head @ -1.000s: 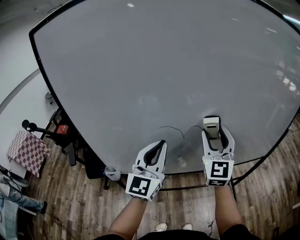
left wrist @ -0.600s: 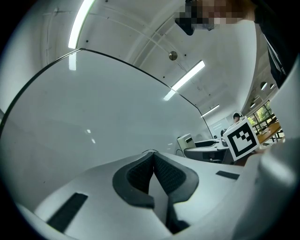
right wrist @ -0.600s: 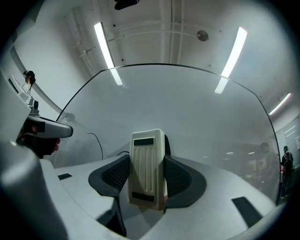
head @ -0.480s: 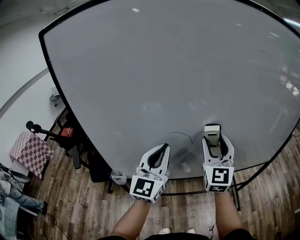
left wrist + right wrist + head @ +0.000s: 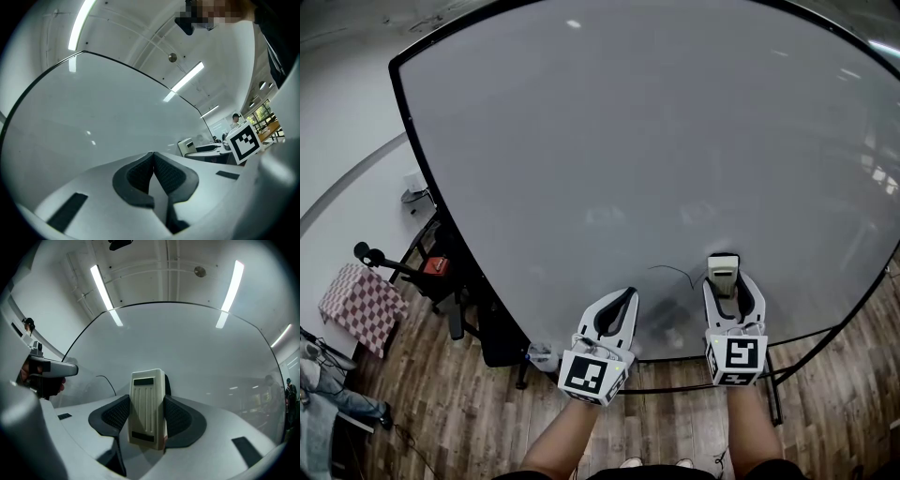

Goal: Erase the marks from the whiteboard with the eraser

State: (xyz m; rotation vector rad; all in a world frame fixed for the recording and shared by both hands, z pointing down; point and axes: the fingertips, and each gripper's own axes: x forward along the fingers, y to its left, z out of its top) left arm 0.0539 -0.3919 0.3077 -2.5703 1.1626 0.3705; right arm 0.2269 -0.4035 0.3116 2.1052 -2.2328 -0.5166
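A big whiteboard (image 5: 656, 141) fills the head view. A thin black curved mark (image 5: 675, 273) runs on it low down, just left of the cream eraser (image 5: 723, 270). My right gripper (image 5: 725, 277) is shut on that eraser, whose ribbed back shows upright between the jaws in the right gripper view (image 5: 147, 406). The same mark (image 5: 107, 383) appears left of the eraser there. My left gripper (image 5: 619, 305) hangs shut and empty near the board's lower edge, its dark pads (image 5: 140, 176) pressed together.
The board's black frame and stand (image 5: 806, 342) rise from a wooden floor. A checkered stool (image 5: 356, 305) and a black stand with a red item (image 5: 436, 265) sit at the left. Desks and a person (image 5: 234, 119) appear far off in the left gripper view.
The mark has grown shorter: its right-hand part by the eraser is gone. The view has shifted slightly; both grippers sit a little lower in it.
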